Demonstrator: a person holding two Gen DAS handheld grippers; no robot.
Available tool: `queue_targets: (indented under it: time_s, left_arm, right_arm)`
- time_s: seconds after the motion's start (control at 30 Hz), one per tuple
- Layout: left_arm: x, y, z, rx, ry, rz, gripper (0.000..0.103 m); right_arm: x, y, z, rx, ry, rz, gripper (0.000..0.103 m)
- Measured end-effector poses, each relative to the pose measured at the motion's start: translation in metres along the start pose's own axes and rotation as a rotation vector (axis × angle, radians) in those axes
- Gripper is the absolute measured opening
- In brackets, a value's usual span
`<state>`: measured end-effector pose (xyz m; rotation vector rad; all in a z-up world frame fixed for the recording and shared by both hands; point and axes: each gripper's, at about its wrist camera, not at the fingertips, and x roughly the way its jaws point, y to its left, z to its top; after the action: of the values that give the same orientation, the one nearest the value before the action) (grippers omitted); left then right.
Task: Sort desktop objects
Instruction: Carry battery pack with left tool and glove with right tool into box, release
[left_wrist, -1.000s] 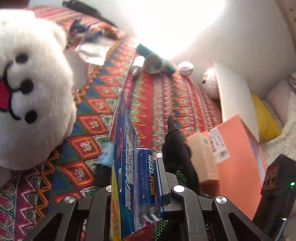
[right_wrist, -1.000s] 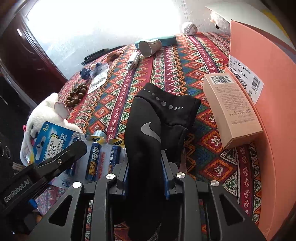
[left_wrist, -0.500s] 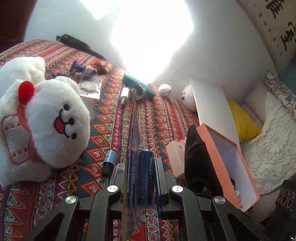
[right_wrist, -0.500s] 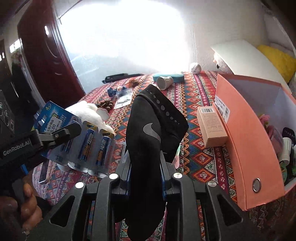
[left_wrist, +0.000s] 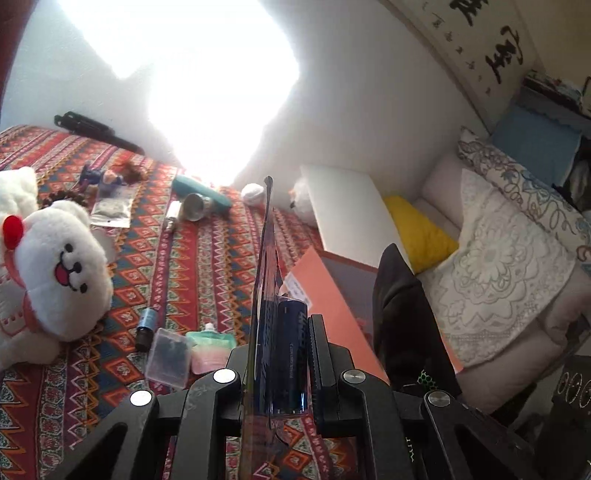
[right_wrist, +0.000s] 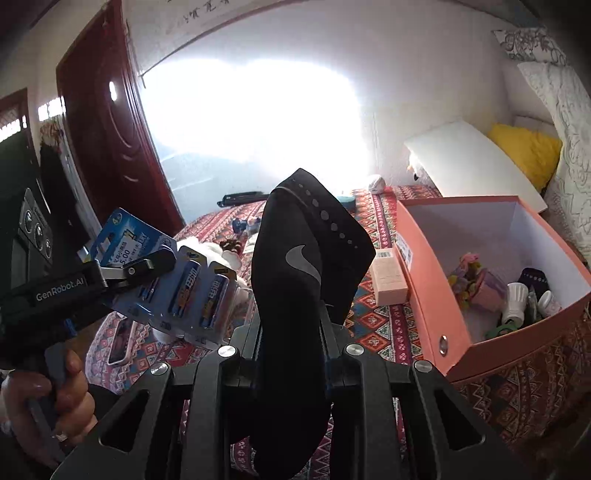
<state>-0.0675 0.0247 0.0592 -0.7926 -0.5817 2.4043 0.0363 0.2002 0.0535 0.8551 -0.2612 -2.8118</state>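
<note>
My left gripper (left_wrist: 280, 354) is shut on a blister pack of blue batteries (left_wrist: 286, 343), held edge-on and well above the patterned cloth. In the right wrist view that battery pack (right_wrist: 184, 280) shows its printed front, clamped in the left gripper (right_wrist: 147, 264). My right gripper (right_wrist: 291, 332) is shut on a black sock (right_wrist: 303, 266) with a grey swoosh, raised upright. The same sock (left_wrist: 402, 314) appears at right in the left wrist view. An open orange box (right_wrist: 424, 280) stands to the right, with small items inside.
A white plush bear (left_wrist: 55, 269) lies at left on the patterned cloth (left_wrist: 207, 266). A small dark bottle (left_wrist: 146, 328), a clear case (left_wrist: 168, 358), a metal cup (left_wrist: 195, 206) and a beige carton (right_wrist: 389, 280) lie around. A hand (right_wrist: 55, 398) grips the left handle. Cushions sit at right.
Both grippers have risen high off the cloth with their loads. The orange box now shows its open inside, and the bear looks smaller and farther away.
</note>
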Motion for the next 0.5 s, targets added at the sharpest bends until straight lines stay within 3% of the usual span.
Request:
queue_targets:
  time_s: [0.23, 0.5]
  left_arm:
    - [0.012, -0.062, 0.016, 0.098, -0.002, -0.1, 0.011]
    - [0.102, -0.144, 0.036, 0.203, 0.048, -0.176, 0.012]
  right_arm:
    - [-0.06, -0.051, 0.02, 0.063, -0.132, -0.121, 0.025]
    - [-0.093, -0.139, 0.051, 0.151, -0.257, -0.299, 0.025]
